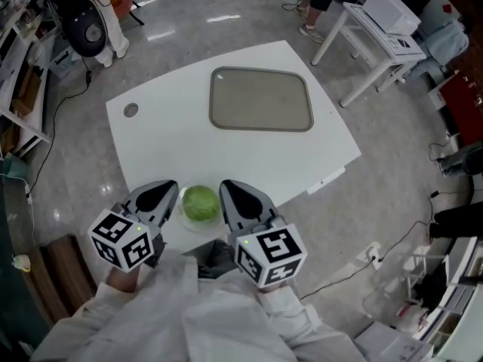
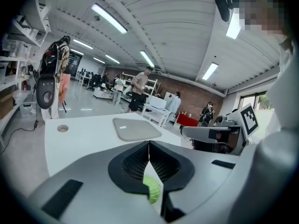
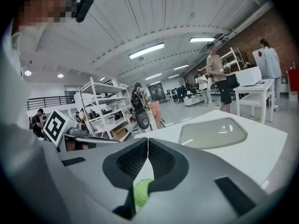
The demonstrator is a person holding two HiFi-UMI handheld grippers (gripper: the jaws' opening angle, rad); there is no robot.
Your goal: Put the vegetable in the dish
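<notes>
Cabbage (image 1: pixel 200 203) sat at the table's (image 1: pixel 166 142) near edge between the left claw (image 1: pixel 173 185) and right claw (image 1: pixel 224 184); both claws were closed, empty; the dish (image 1: pixel 260 99) lay well apart.

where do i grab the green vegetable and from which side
Probably across its round middle, one jaw on each flank. The green vegetable is a ball with no stem or handle showing, sitting near the table's near edge between the left gripper and the right gripper. Both are shut, so open one wide and come from the near side, slightly above.
</notes>
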